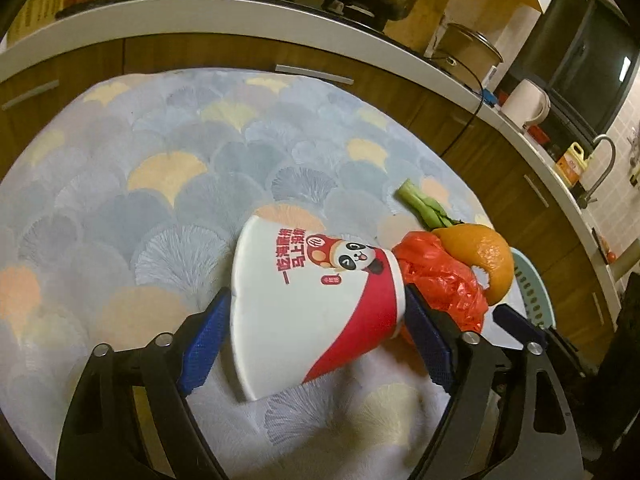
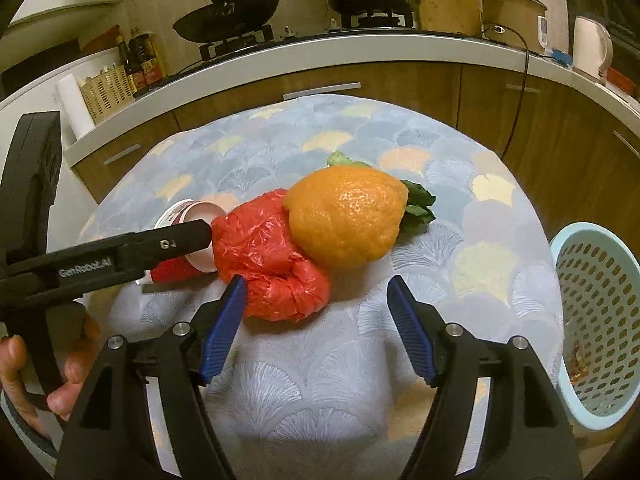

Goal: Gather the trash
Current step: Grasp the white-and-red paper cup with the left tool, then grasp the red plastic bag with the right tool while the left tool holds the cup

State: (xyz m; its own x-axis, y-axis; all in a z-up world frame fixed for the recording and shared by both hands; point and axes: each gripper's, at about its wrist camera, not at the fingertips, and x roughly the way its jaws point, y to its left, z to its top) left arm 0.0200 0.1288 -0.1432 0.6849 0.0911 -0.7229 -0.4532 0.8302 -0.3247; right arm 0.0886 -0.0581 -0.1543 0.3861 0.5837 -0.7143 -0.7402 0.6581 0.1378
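A white and red paper cup [image 1: 304, 312] with a panda print lies on its side on the cloth-covered table [image 1: 160, 168]. My left gripper [image 1: 318, 292] spans it end to end, a blue pad touching each end. The cup's mouth [image 2: 200, 240] shows behind that gripper's finger [image 2: 172, 242]. Against the cup lies a crumpled red plastic bag [image 2: 260, 248], with orange peel [image 2: 344, 216] resting on it and a green vegetable stalk [image 2: 418, 204] behind. My right gripper [image 2: 317, 280] stands open just in front of the bag, its left pad close to the bag's near edge, nothing pressed between its pads.
A light blue perforated basket [image 2: 600, 320] stands at the table's right edge with some scraps inside. Beyond the table runs a kitchen counter [image 2: 360, 52] with a wok, pots, a kettle [image 2: 592, 48] and a hanging black cord [image 2: 516, 112]. A hand [image 2: 24, 368] holds the left gripper.
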